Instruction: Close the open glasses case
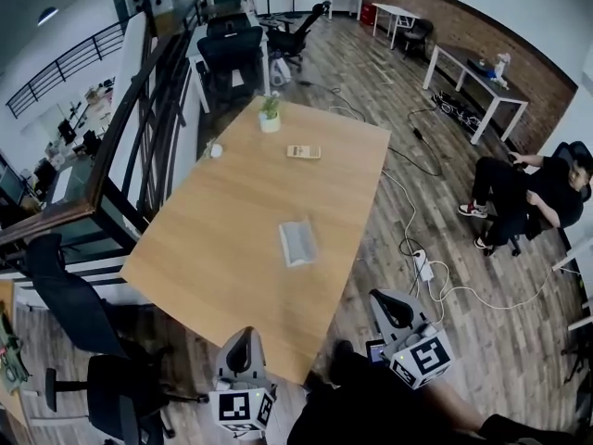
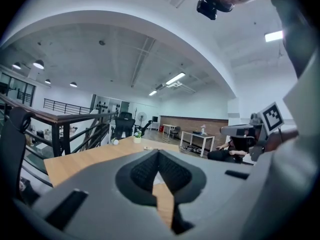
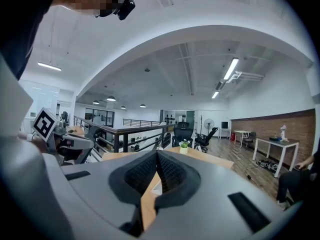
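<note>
The open glasses case (image 1: pixel 296 242), pale grey, lies flat near the middle of the wooden table (image 1: pixel 213 248). My left gripper (image 1: pixel 243 339) hovers over the table's near edge, well short of the case, with its jaws closed and nothing between them. My right gripper (image 1: pixel 387 301) hangs off the table's near right corner, above the floor, jaws also closed and empty. In the left gripper view the pads of the left gripper (image 2: pixel 158 156) meet at the tip. The right gripper view shows the right gripper (image 3: pixel 156 156) the same way.
A small potted plant (image 1: pixel 269 119), a tan flat item (image 1: pixel 303 152) and a small white object (image 1: pixel 215 150) sit at the table's far end. Black office chairs (image 1: pixel 93 341) stand at the left. A power strip with cables (image 1: pixel 422 265) lies on the floor; a seated person (image 1: pixel 537 188) is at right.
</note>
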The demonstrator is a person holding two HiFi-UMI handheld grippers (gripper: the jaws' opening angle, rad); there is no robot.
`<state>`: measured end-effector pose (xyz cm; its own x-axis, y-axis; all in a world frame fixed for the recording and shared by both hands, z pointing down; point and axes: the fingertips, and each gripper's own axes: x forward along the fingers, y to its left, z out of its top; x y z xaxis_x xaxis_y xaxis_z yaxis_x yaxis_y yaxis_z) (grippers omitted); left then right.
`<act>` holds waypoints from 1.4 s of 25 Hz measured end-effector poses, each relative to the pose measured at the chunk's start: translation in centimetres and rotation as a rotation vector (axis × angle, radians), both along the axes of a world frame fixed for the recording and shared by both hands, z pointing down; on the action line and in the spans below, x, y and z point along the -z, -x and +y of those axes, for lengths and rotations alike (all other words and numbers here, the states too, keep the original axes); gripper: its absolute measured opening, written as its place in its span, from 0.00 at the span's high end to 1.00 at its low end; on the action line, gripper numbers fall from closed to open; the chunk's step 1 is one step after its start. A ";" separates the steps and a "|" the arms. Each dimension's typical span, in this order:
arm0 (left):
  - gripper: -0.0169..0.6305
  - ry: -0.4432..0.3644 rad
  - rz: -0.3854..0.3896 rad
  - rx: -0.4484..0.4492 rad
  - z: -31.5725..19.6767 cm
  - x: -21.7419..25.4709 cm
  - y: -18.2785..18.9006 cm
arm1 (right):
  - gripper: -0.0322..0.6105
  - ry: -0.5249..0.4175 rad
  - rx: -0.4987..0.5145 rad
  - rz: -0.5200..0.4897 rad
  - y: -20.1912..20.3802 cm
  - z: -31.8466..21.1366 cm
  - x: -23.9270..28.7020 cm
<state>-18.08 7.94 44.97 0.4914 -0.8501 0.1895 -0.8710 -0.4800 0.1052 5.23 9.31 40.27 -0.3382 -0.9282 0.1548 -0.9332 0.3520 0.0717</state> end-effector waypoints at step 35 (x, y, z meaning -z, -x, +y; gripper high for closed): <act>0.97 -0.023 -0.203 0.236 -13.5 5.2 -5.1 | 0.93 0.115 0.173 -0.170 -6.5 -19.3 -5.0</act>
